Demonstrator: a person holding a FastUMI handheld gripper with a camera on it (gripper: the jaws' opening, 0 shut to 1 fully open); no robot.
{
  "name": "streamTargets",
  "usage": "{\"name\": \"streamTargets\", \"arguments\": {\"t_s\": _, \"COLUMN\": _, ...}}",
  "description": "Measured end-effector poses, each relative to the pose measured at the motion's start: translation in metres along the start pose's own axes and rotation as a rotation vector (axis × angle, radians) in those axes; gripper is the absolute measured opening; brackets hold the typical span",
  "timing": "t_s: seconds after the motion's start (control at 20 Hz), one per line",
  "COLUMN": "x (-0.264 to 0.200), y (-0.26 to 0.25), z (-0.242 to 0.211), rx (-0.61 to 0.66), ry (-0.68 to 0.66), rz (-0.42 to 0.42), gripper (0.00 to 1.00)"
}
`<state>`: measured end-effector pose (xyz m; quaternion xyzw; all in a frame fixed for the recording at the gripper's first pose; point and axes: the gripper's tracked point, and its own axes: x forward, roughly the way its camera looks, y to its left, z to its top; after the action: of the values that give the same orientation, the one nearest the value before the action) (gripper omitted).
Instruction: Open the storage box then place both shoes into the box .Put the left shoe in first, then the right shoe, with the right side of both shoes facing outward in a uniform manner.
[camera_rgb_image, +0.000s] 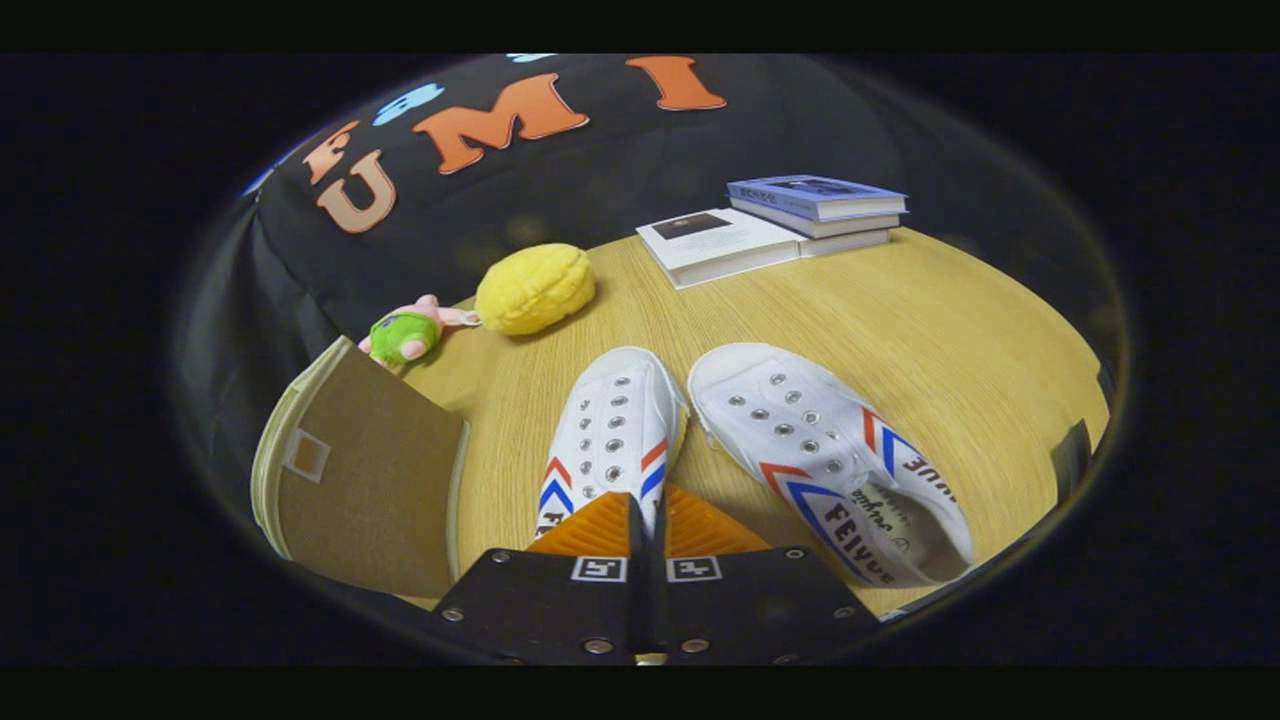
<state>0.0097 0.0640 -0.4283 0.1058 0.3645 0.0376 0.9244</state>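
Two white canvas shoes with red and blue chevrons lie toes away from me on the wooden table (900, 330). One shoe (612, 425) sits straight ahead of my fingers, its heel end hidden under them and its yellowish sole edge showing on one side. My gripper (646, 520) has its fingers pressed together, apparently on that shoe's rear rim. The other shoe (830, 455) rests beside it, away from the box, with its opening facing up. On the first shoe's other side stands a brown storage box (365, 480) with a cream edge and a small square patch.
Beyond the box lie a yellow plush cushion (535, 288) and a small pink and green plush toy (408, 333). Three books (790, 225) are stacked at the table's far side. Black cloth walls ring the table.
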Motion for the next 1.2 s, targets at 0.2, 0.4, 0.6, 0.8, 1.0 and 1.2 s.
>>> {"name": "streamTargets", "arguments": {"t_s": 0.2, "x": -0.015, "y": 0.018, "z": 0.029, "rx": 0.093, "ry": -0.052, "rz": 0.027, "gripper": 0.00}}
{"name": "streamTargets", "arguments": {"t_s": 0.4, "x": -0.034, "y": 0.042, "z": 0.058, "rx": 0.127, "ry": -0.098, "rz": 0.047, "gripper": 0.00}}
{"name": "streamTargets", "arguments": {"t_s": 0.6, "x": -0.052, "y": 0.078, "z": 0.079, "rx": 0.147, "ry": -0.146, "rz": 0.064, "gripper": 0.00}}
{"name": "streamTargets", "arguments": {"t_s": 0.8, "x": -0.067, "y": 0.126, "z": 0.089, "rx": 0.175, "ry": -0.167, "rz": 0.104, "gripper": 0.00}}
{"name": "streamTargets", "arguments": {"t_s": 1.0, "x": -0.078, "y": 0.179, "z": 0.089, "rx": 0.161, "ry": -0.180, "rz": 0.162, "gripper": 0.00}}
{"name": "streamTargets", "arguments": {"t_s": 1.2, "x": -0.079, "y": 0.229, "z": 0.073, "rx": 0.117, "ry": -0.161, "rz": 0.197, "gripper": 0.00}}
